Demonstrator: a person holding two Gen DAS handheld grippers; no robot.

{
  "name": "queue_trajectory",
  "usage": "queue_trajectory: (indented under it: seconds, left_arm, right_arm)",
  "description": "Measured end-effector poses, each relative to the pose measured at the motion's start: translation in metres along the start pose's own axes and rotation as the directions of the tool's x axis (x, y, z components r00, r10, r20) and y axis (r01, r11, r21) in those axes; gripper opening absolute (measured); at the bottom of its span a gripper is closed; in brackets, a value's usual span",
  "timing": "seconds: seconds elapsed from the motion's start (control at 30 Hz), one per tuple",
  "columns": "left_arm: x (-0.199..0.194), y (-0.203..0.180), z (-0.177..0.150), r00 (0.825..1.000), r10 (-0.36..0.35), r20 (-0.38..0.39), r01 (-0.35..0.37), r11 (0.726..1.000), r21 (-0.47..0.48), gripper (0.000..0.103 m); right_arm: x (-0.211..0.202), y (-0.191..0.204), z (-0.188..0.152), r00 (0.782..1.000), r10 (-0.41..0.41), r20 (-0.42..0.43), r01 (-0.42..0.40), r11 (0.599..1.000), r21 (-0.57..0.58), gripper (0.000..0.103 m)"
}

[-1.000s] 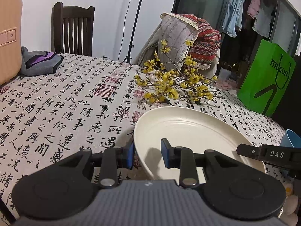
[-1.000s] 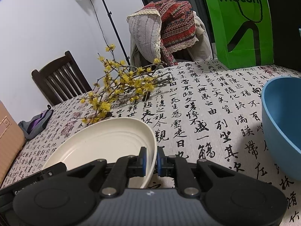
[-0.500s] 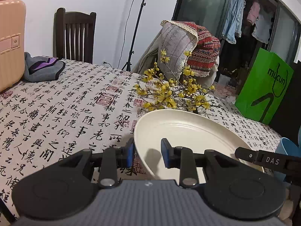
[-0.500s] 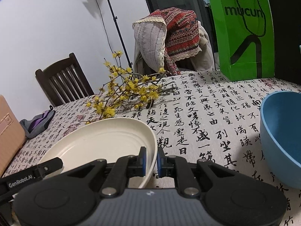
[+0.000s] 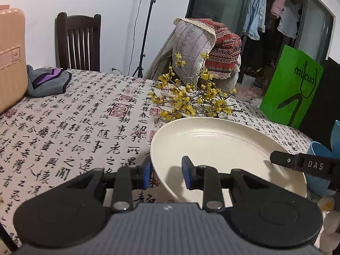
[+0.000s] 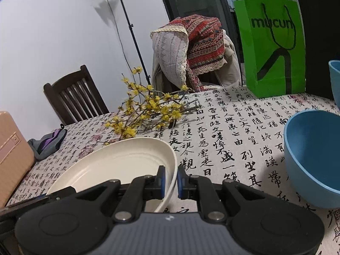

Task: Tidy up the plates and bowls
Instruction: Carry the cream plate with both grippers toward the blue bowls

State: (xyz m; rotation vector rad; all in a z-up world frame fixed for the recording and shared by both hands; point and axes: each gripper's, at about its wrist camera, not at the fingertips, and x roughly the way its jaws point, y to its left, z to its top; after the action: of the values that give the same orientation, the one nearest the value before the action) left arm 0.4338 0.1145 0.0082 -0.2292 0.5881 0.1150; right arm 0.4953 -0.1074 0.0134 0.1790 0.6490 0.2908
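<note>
Cream plate (image 5: pixel 214 146) rim between both grippers' jaws, above the tablecloth (image 5: pixel 80 123).

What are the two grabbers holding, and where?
Both grip the cream plate by its rim: left gripper on one side, right gripper on the opposite.

Both cams sit low just behind their own fingers, angled down across the table (image 5: pixel 63 127). Left-wrist cam looks toward the far edge from the plate's (image 5: pixel 223 148) left rim, close up; right-wrist cam from its right rim. Shared: plate, yellow flowers (image 6: pixel 148 110), green bag (image 5: pixel 293 89), wooden chair (image 6: pixel 74 97).
</note>
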Motion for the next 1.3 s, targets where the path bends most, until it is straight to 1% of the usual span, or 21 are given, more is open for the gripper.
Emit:
queue_trajectory:
  seconds: [0.23, 0.5, 0.83, 1.3]
  left_arm:
    - [-0.021, 0.005, 0.004, 0.999, 0.01, 0.035, -0.011, 1.0, 0.02, 0.029]
    - [-0.039, 0.009, 0.005, 0.998, 0.011, 0.057, -0.012, 1.0, 0.026, 0.029]
    - [-0.061, 0.015, -0.001, 0.997, 0.006, 0.073, -0.009, 0.999, 0.031, 0.029]
    - [-0.089, 0.012, -0.01, 0.996, -0.007, 0.094, 0.002, 0.999, 0.055, 0.029]
  right_arm:
    - [-0.01, 0.01, -0.006, 1.0, 0.019, 0.005, -0.019, 1.0, -0.012, 0.011]
    - [-0.024, 0.02, -0.012, 0.999, 0.025, 0.025, -0.025, 1.0, -0.004, 0.011]
    - [-0.046, 0.032, -0.019, 0.999, 0.023, 0.043, -0.023, 1.0, -0.013, 0.011]
    - [-0.072, 0.034, -0.028, 0.998, 0.018, 0.063, -0.017, 1.0, -0.003, 0.011]
